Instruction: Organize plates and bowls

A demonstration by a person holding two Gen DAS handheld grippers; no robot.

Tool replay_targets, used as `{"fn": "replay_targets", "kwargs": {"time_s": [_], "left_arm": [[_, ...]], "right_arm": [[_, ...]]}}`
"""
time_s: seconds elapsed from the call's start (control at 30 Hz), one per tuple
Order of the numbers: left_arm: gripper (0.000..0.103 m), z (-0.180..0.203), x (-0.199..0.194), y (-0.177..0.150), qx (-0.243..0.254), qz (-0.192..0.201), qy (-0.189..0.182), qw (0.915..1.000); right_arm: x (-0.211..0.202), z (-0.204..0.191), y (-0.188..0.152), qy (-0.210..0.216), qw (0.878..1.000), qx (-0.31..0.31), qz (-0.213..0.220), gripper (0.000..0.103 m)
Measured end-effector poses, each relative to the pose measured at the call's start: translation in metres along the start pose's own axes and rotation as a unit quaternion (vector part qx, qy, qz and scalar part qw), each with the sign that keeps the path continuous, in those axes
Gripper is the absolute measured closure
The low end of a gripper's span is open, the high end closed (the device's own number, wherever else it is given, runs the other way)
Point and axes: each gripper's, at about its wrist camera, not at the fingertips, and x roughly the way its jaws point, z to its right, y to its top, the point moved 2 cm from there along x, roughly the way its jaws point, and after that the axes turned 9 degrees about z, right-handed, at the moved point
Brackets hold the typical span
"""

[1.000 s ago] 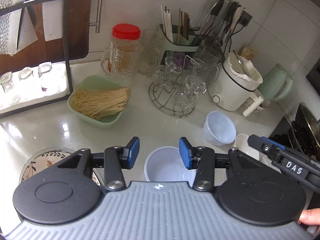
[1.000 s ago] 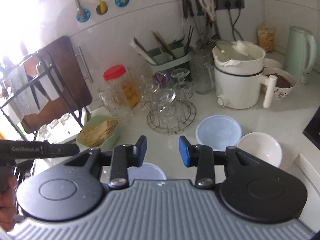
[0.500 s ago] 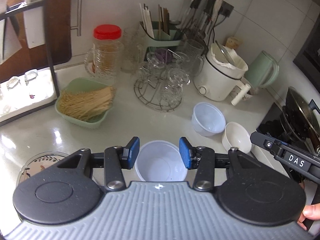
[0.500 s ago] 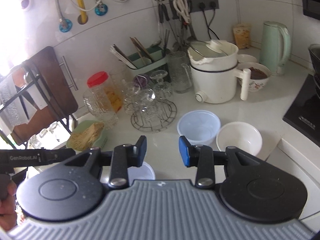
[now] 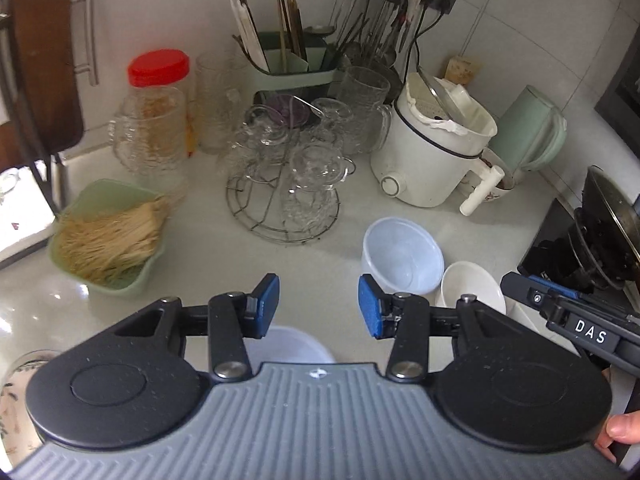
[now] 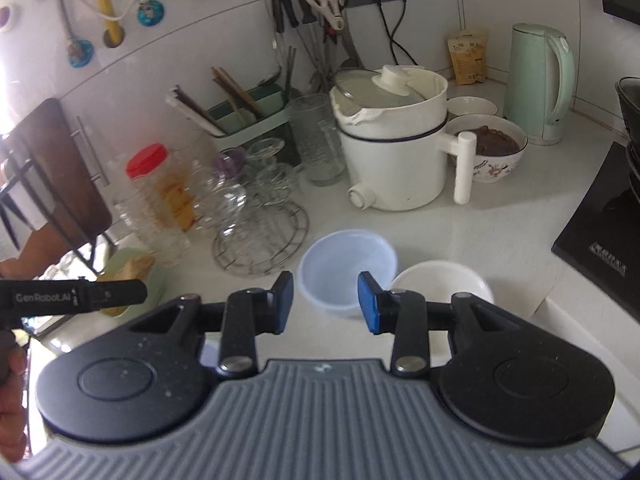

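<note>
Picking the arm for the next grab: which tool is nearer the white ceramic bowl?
Right, I'd judge. The right tool hangs open just short of the white ceramic bowl, which sits by its right finger. The left tool, also open, is off to the bowl's left, above another plastic bowl.

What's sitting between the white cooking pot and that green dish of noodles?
A round wire rack stacked with upturned glass cups stands between the white pot and the green dish; the left wrist view shows it best.
</note>
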Motion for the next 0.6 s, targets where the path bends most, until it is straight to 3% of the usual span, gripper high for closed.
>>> {"fn": "replay_targets", "kwargs": {"time_s": [0.13,0.37,0.6], "left_arm": [[0.053,0.012,0.03,0.008,0.009,-0.007,0.004,0.9999],[0.053,0.017,0.083,0.006,0.005,-0.054,0.024,0.9982],[0.044,0.016,0.125,0.003,-0.015,-0.089,0.02,0.9957]], "right_arm": [[0.023,0.018,0.009,0.005,1.0,0.001,-0.005,0.065],[0.061,0.044,0.015,0.01,1.0,0.0,-0.022,0.065],[0.097,0.064,0.017,0.022,0.999,0.001,-0.046,0.065]]}}
